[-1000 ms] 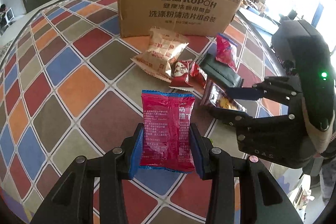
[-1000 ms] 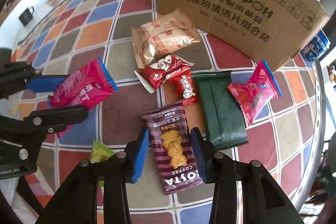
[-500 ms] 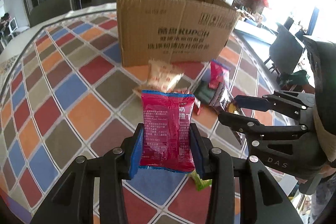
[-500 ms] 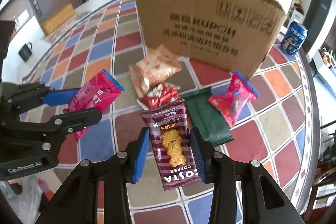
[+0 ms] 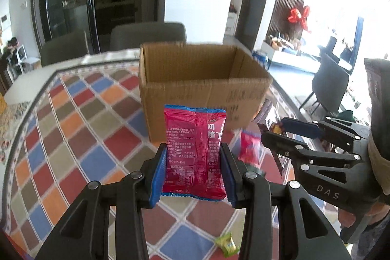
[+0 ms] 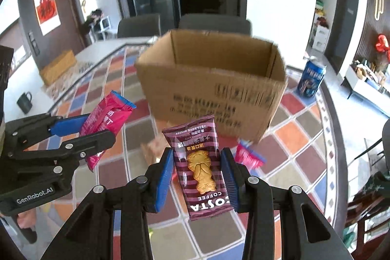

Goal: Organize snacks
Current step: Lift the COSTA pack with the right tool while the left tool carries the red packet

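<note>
Both packets have been lifted clear of the patterned tablecloth (image 5: 80, 138) since a second ago, and the open top of the cardboard box (image 5: 195, 87) is now looked into from above its near wall rather than faced from low down. The left gripper (image 5: 193, 157) is clenched on the pink snack packet (image 5: 193, 150), which is held upright between the blue pads, its top edge level with the box's near wall. The right gripper (image 6: 197, 169) is clenched on the brown Costa biscuit packet (image 6: 198, 169), likewise pinched at its sides and pointed at the box.

The carrying step appears to be in hand: two snacks are being brought to the box at once. The next move calls for both packets to be carried farther, past the near rim and over the opening, before either grip is released; the two grippers stand just beside each other, so room must be kept between them. The box interior is blurred, and what it holds cannot be told.

Another pink packet (image 6: 247, 155) is left on the cloth near the box's right corner, a small green sweet (image 5: 226, 245) lies nearer, and a blue can (image 6: 312, 81) stands to the right of the box.
</note>
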The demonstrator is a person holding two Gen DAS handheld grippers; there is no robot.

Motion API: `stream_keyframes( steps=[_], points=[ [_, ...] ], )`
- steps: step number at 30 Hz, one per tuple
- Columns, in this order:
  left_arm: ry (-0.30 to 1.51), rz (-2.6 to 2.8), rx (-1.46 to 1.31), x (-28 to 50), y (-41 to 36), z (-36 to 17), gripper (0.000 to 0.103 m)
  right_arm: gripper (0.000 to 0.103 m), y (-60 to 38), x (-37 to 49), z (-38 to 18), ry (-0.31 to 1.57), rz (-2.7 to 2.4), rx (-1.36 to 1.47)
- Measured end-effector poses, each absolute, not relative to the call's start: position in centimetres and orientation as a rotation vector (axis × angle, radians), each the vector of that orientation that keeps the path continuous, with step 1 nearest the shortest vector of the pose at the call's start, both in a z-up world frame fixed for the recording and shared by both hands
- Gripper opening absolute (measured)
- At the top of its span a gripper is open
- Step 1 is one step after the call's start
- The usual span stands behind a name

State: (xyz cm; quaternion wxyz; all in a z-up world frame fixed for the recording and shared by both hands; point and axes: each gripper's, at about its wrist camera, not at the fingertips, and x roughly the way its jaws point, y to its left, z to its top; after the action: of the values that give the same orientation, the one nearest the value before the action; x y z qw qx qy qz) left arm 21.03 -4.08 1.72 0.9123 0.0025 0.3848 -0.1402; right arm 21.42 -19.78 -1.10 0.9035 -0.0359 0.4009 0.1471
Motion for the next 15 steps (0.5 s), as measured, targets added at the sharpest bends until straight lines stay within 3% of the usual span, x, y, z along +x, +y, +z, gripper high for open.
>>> stream_keyframes(
  steps=[15],
  points=[
    [0.692,-0.284,0.059,27.4,-5.0,7.4,0.041,0.040,-20.6,27.0,5.2,0.699,0.268,-0.001]
  ],
)
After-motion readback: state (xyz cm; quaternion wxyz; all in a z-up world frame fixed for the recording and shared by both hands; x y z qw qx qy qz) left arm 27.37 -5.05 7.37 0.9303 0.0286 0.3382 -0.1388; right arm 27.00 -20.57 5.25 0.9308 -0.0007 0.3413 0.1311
